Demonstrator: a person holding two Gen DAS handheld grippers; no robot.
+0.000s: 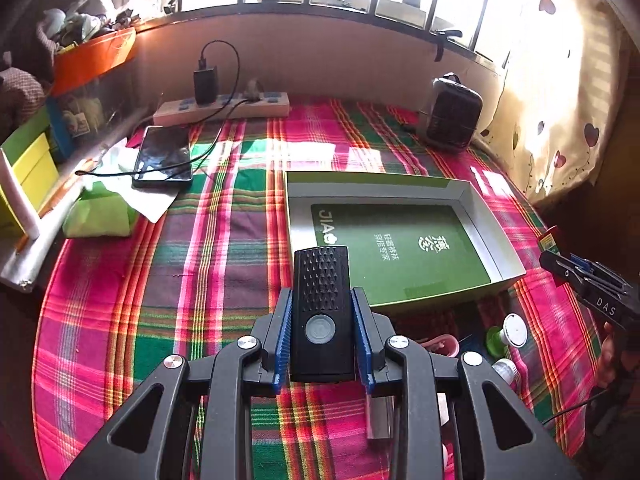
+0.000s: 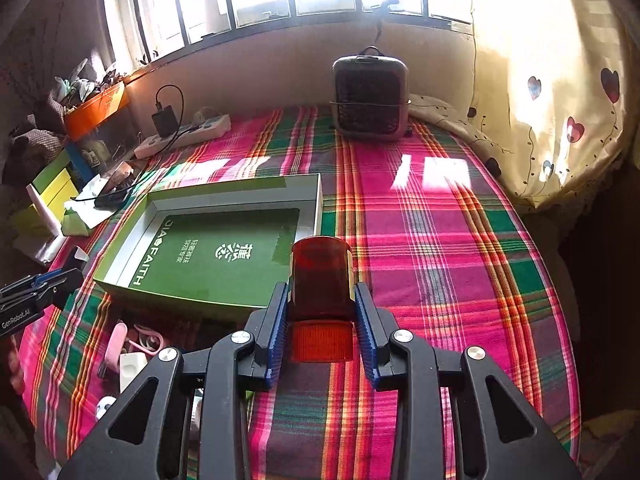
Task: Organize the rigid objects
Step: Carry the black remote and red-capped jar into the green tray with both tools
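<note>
A plaid cloth (image 1: 168, 280) of pink, green and purple woven stripes covers the table. On it lies the landmark, a shallow rectangular cardboard box (image 1: 496, 232) with pale inner walls and a flat green printed bottom. Behind the box, near the wall, stands a rounded grey heater (image 2: 370, 96) with a dark ribbed grille and a carry handle. Left of the box and further back lies a long cream power strip (image 1: 224, 110) with a black blocky charger plugged in, and nearer a glossy black phone (image 1: 164, 158) rests flat on crumpled white paper.

The left gripper (image 1: 322, 334) is clenched on a black device (image 1: 320, 312), a matte plastic bar with a knobbly pyramid-textured top half and a round grey button, held over the box's near edge. The right gripper (image 2: 322, 330) is clamped on a red bottle (image 2: 320, 280), a translucent dark-red cylinder with a brighter ridged red cap toward the camera, poised at the box's near right corner. Ridged blue pads (image 2: 276, 336) line the fingers. Just in front of the box lie small things: a green-and-white spool shape (image 1: 506, 334) and a pink rounded piece (image 2: 116, 344).
</note>
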